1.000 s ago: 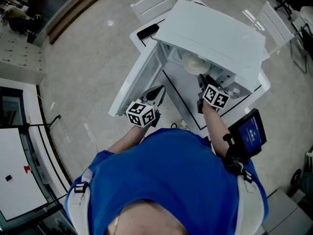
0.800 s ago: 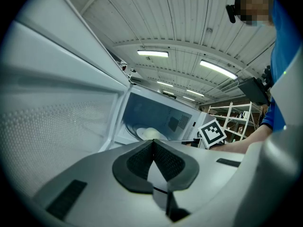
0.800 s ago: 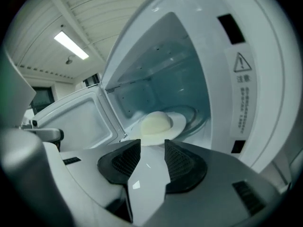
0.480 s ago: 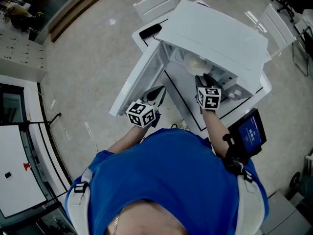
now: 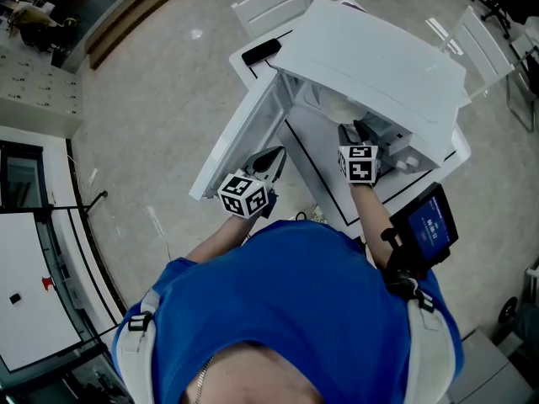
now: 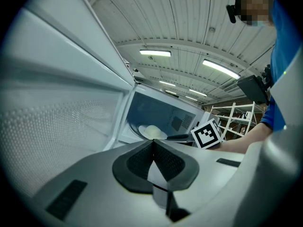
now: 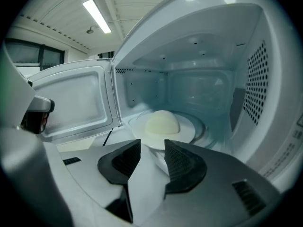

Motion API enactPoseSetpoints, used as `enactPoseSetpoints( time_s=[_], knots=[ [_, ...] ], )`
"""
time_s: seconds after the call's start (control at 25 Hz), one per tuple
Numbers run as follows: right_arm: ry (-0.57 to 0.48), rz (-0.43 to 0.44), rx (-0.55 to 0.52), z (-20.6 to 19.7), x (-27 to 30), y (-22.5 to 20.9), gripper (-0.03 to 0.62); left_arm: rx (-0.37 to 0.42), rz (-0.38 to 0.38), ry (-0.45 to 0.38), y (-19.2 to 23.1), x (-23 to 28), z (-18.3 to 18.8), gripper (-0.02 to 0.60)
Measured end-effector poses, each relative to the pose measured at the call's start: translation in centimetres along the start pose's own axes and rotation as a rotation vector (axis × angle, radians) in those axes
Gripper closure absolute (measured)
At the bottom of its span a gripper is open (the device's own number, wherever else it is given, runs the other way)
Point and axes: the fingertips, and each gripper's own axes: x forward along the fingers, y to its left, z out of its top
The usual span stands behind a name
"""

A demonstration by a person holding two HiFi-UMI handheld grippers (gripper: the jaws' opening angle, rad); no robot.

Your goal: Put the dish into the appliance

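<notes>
Dish point(image 7: 163, 124) (a pale mound on it) sits inside the microwave point(image 7: 265, 79), so we judge the placing nearly done. Our right gripper point(image 7: 151, 157) is spread at its rim, and our left gripper point(image 6: 152, 148) is pressed together, empty. Withdrawing and closing the door point(image 7: 78, 103) are left.

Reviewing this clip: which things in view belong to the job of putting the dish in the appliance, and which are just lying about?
Job:
white microwave oven, door open
white plate with pale domed food, inside it
right gripper, open at the plate
left gripper, shut

Lying about:
flat black device on the white table
white chair
</notes>
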Motion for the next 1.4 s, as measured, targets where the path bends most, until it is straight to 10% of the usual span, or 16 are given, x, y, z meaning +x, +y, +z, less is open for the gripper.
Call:
enactPoseSetpoints(
  time_s=[1.4],
  knots=[
    [0.059,-0.031,-0.083,1.3,2.5,-1.1,0.434,-0.026,0.031,0.002,0.9,-0.1,-0.6,0.575]
  ],
)
